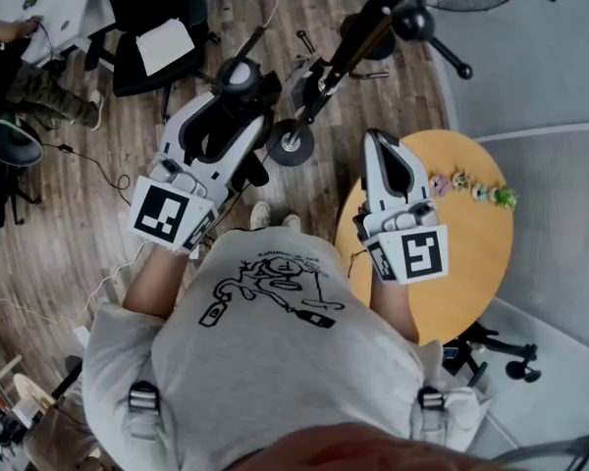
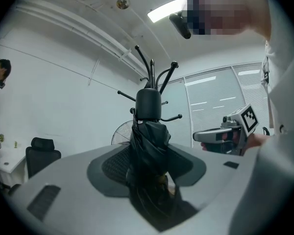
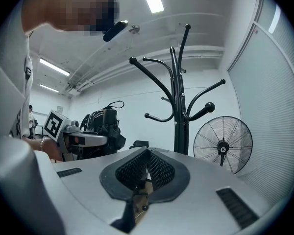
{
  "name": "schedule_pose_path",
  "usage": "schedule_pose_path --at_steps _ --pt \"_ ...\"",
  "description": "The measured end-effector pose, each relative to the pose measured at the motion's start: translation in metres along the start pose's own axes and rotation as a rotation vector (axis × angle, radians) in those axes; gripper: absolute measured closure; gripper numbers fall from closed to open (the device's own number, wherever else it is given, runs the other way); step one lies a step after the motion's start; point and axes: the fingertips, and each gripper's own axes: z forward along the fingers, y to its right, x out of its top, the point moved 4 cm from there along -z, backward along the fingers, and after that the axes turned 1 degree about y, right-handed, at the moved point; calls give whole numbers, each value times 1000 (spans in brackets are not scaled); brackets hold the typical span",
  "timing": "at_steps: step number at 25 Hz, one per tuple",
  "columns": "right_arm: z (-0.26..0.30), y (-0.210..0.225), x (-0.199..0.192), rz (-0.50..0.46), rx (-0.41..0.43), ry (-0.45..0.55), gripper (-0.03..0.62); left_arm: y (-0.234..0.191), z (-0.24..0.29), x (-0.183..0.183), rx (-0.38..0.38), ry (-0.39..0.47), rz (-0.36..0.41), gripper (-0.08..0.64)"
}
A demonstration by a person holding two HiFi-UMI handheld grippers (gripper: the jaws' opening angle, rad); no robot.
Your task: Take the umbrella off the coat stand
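A folded black umbrella (image 2: 150, 131) stands upright between the jaws of my left gripper (image 2: 147, 156), which is shut on its bunched fabric below the rounded handle. From above, the handle top (image 1: 238, 75) shows at the tip of the left gripper (image 1: 240, 96). The black coat stand (image 2: 153, 71) rises behind it with bare curved hooks, apart from the umbrella. It also shows as a pole in the head view (image 1: 358, 47) and in the right gripper view (image 3: 179, 106). My right gripper (image 1: 379, 140) hovers over the round table, its pads (image 3: 158, 166) meeting with nothing between them.
A round wooden table (image 1: 476, 253) with small figurines (image 1: 471, 186) sits under my right gripper. A standing fan (image 3: 223, 143) is right of the stand. An office chair (image 1: 152, 27) and a seated person (image 1: 20, 62) are at the far left. Cables lie on the wooden floor (image 1: 88, 160).
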Motion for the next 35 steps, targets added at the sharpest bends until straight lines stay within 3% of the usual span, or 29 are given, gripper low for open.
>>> schedule_pose_path --at_steps 10,15,35 --pt "6 4 1 0 5 -5 577 4 -13 -6 1 3 -30 348" --pt "12 8 1 -2 9 -10 577 6 -13 -7 9 11 -2 348" --pt "5 2 1 -25 4 -14 578 10 -19 -15 8 -13 -4 348"
